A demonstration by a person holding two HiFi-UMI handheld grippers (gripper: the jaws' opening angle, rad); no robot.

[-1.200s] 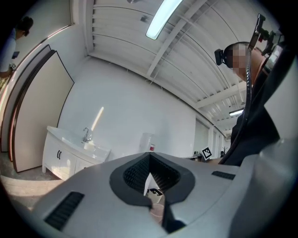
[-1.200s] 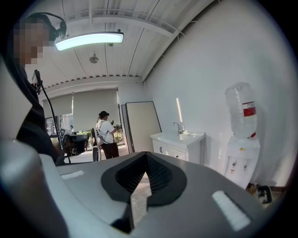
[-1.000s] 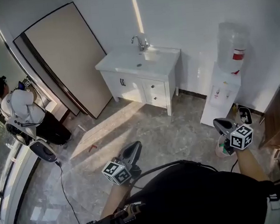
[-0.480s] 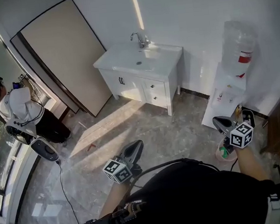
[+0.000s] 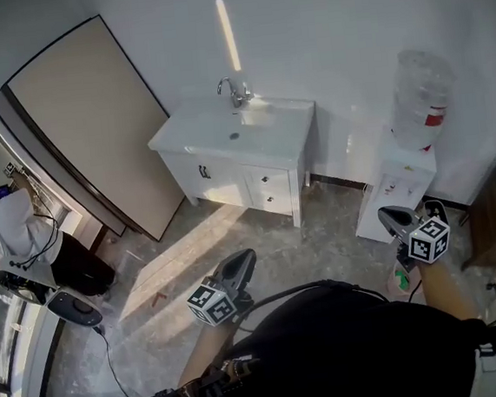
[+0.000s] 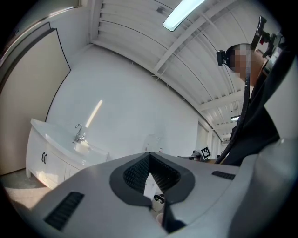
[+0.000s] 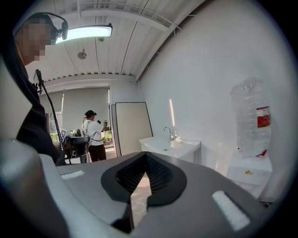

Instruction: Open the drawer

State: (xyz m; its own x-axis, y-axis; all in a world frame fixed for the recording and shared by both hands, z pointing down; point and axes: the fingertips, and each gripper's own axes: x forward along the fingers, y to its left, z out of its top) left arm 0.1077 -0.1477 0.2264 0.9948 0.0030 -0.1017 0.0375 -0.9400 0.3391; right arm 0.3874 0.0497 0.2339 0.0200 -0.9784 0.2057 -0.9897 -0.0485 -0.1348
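Left hand-held gripper (image 5: 236, 266) clenched, empty; right hand-held gripper (image 5: 397, 220) likewise. Vanity drawer (image 5: 269, 180) closed, far off.

Cabinet (image 5: 219, 171) far centre, against wall; tap (image 5: 231, 90) on top, drawers (image 5: 269, 191) in right half. Board (image 5: 84, 122) leans left of cabinet. Dispenser (image 5: 396, 192) right, bottle (image 5: 419, 98) on it. Person (image 5: 16, 237) far left.

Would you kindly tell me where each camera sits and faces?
Head view: on the person's head, looking steeply down at the sink cabinet and water dispenser; torso, left hand-held gripper and right hand-held gripper show.
Left gripper view: on the left hand-held gripper, facing the sink cabinet along shut jaws; dark clothing at right.
Right gripper view: on the right hand-held gripper, facing cabinet and dispenser; dark clothing at left.
Shared: all show the sink cabinet.
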